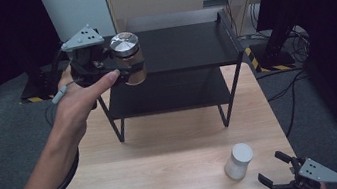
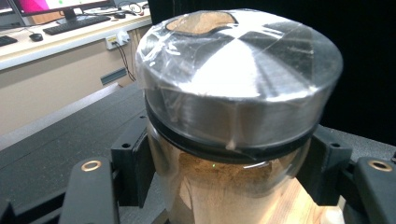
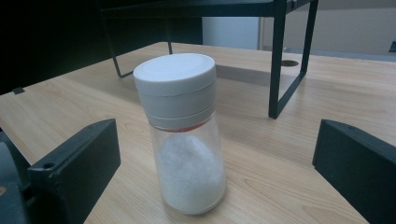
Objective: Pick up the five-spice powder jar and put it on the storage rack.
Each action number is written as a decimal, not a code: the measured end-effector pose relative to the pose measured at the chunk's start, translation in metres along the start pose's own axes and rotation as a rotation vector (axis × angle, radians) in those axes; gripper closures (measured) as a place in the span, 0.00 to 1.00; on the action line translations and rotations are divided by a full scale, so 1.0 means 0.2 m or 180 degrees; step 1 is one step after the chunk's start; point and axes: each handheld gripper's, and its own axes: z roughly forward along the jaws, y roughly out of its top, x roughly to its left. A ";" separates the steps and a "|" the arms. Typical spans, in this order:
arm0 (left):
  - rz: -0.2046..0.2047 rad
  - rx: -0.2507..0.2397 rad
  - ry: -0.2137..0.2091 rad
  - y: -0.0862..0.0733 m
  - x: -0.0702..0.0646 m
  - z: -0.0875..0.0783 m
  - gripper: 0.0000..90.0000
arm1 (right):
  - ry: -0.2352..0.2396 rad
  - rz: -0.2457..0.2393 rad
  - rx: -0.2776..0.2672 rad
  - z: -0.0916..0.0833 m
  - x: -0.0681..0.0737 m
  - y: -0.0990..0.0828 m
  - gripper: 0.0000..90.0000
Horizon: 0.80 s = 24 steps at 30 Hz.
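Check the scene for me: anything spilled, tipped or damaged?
Nothing stands out. The glass jar with the silver metal lid sits upright in the left gripper; the white-capped clear shaker stands upright on the wooden table, nothing spilled.

**White-capped shaker between your open jaws**

Your right gripper (image 3: 219, 175) faces a clear shaker (image 3: 184, 135) with white grains, standing upright on the wooden table (image 3: 289, 186). Both jaws stand clear of it. The black rack (image 3: 280, 60) stands behind.

- Glass jar (image 1: 129, 60) with a film-wrapped silver metal lid, brown powder inside, upright, held above the black shelf's top left corner.
- White-capped shaker (image 1: 238, 161) of white granules, upright on the tabletop.
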 end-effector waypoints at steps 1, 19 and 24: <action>-0.0008 -0.0001 0.0004 0.00 0.01 0.01 0.33 | 0.0001 0.0002 0.0001 0.00 0.00 0.00 0.02; -0.0065 0.0045 0.0068 0.01 0.09 0.09 0.33 | -0.0005 0.0002 0.0047 0.01 0.00 -0.01 0.02; -0.0065 0.0072 0.0077 0.02 0.11 0.10 0.33 | -0.0003 0.0002 0.0047 0.01 0.00 -0.01 0.02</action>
